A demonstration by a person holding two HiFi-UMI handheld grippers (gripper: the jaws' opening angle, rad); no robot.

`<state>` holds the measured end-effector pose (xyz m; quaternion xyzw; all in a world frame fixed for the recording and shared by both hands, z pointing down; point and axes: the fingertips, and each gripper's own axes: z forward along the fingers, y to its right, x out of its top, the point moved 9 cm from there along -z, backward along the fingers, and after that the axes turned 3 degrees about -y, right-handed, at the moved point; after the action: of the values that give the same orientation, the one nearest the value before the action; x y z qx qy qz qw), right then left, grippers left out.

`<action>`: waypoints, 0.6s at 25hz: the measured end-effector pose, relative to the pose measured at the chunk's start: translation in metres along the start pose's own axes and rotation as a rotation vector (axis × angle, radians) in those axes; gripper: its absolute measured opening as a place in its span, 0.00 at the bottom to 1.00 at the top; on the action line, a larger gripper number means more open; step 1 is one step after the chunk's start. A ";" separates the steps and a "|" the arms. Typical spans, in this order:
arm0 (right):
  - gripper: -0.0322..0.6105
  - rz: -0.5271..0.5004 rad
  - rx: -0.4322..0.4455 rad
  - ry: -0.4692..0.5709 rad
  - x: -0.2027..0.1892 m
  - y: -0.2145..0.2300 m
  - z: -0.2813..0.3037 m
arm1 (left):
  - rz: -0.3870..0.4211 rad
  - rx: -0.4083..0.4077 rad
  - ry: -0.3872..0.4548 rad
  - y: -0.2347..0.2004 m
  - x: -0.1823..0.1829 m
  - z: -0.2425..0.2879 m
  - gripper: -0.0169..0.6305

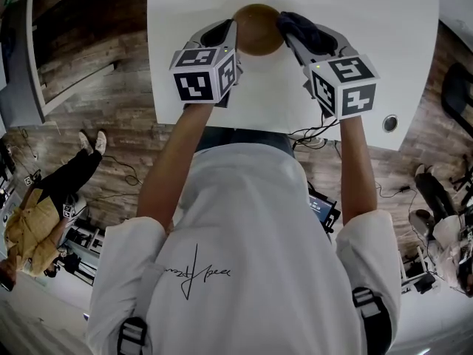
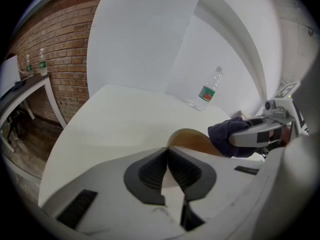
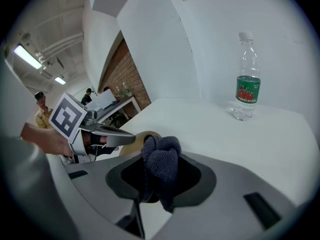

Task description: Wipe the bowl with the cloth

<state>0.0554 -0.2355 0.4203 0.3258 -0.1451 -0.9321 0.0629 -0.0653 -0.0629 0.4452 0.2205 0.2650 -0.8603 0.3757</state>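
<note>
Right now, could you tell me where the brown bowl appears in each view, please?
Head view: bowl, top centre.
Left gripper view: bowl, just right of centre.
Right gripper view: bowl, left of centre, partly behind the cloth.
Shared landmark: the dark cloth beside it.

Bowl (image 1: 257, 28): brown, smooth, round, seen as a dome from the head view. It sits over the white worktop (image 1: 369, 21); contact with it cannot be told. Its rim is pinched in the left gripper (image 2: 167, 151).

Cloth (image 3: 160, 166): dark navy, knit texture, bunched into a wad. It is clamped in the right gripper (image 1: 287, 34) and pressed against the bowl's right side.
</note>
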 end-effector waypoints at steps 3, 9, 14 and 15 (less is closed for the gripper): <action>0.24 -0.006 -0.003 0.002 0.003 0.001 0.000 | 0.004 0.006 0.002 0.002 0.001 -0.001 0.03; 0.24 -0.018 -0.006 0.005 0.008 0.000 0.002 | 0.005 0.011 0.003 0.002 -0.001 -0.003 0.03; 0.24 -0.036 -0.009 0.002 0.012 0.000 0.004 | 0.003 0.010 0.003 0.002 0.000 -0.004 0.03; 0.24 -0.040 -0.010 0.001 0.014 0.000 0.004 | 0.002 0.009 0.002 0.001 0.000 -0.005 0.03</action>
<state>0.0421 -0.2370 0.4151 0.3288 -0.1339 -0.9337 0.0461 -0.0637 -0.0605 0.4410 0.2235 0.2612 -0.8609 0.3751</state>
